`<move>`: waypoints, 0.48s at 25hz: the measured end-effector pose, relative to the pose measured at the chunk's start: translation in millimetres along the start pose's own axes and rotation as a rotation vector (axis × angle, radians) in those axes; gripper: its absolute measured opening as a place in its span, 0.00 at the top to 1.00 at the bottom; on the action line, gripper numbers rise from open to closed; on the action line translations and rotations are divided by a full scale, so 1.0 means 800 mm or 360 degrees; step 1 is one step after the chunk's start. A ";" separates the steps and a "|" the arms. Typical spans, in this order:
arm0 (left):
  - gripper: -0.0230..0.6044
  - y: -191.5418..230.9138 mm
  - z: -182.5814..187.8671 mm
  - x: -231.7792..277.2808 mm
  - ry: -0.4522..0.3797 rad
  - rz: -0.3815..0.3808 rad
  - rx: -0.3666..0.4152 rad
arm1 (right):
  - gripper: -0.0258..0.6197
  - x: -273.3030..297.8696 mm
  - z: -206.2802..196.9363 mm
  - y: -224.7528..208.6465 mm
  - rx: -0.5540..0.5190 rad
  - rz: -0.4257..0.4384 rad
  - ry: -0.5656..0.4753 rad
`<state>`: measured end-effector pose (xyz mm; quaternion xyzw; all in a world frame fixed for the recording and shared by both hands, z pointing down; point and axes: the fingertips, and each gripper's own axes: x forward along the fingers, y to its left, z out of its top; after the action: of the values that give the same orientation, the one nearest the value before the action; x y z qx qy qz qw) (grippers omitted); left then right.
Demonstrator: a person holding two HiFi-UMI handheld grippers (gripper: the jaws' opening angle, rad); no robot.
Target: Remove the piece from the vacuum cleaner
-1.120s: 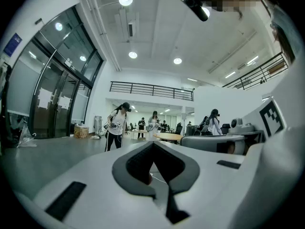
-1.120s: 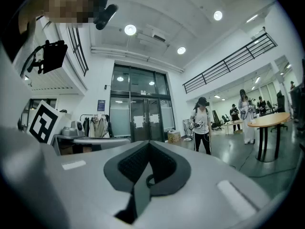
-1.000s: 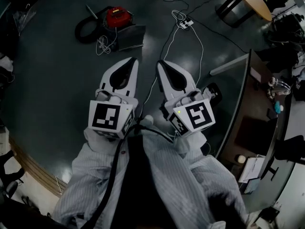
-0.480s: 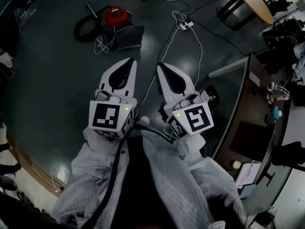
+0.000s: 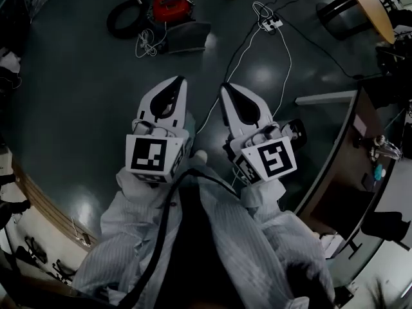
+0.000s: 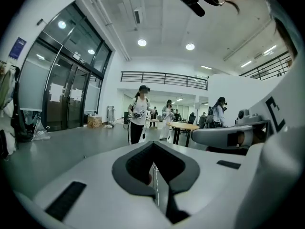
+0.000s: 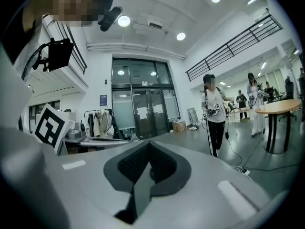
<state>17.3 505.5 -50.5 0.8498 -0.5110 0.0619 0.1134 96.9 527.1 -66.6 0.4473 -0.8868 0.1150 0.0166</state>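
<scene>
The red vacuum cleaner (image 5: 170, 5) lies on the dark floor at the top of the head view, far ahead of both grippers. A black hose (image 5: 123, 19) coils at its left, a white cord (image 5: 147, 44) lies in front of it, and a grey flat piece (image 5: 188, 37) lies beside it. My left gripper (image 5: 178, 82) and right gripper (image 5: 226, 90) hang side by side in the air in front of the person's striped sleeves. Both are shut with nothing between their jaws. In the left gripper view the left gripper (image 6: 153, 146) points across the hall; the right gripper (image 7: 148, 146) does the same in its own view.
A white power strip with cables (image 5: 270, 23) lies on the floor to the right of the vacuum cleaner. A dark desk (image 5: 360, 147) stands at the right, a round wooden table (image 5: 370, 5) at the top right. People (image 6: 139, 113) stand further off in the hall.
The vacuum cleaner has slid up and a little right in the head view, and the desk has shifted right. Both grippers stay shut and side by side.
</scene>
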 end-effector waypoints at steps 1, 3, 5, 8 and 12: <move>0.96 0.017 -0.001 0.019 0.0007 0.0005 -0.0005 | 0.96 0.022 -0.002 -0.011 0.0003 0.0005 0.0007; 0.96 0.051 -0.001 0.057 0.0011 0.0007 -0.0019 | 0.96 0.068 -0.006 -0.032 0.0000 0.0004 0.0023; 0.96 0.085 -0.002 0.095 0.0011 0.0001 -0.0016 | 0.96 0.113 -0.012 -0.051 -0.0027 -0.0004 0.0048; 0.96 0.135 -0.003 0.153 0.0056 -0.0023 0.0051 | 0.96 0.184 -0.021 -0.079 -0.0065 -0.0015 0.0107; 0.96 0.192 -0.010 0.228 0.0171 -0.0089 0.0084 | 0.96 0.270 -0.031 -0.123 -0.0049 -0.0048 0.0162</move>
<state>-32.6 282.3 17.4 0.8619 -0.4784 0.1176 0.1200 44.0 306.0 4.7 0.4539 -0.8796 0.1238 0.0704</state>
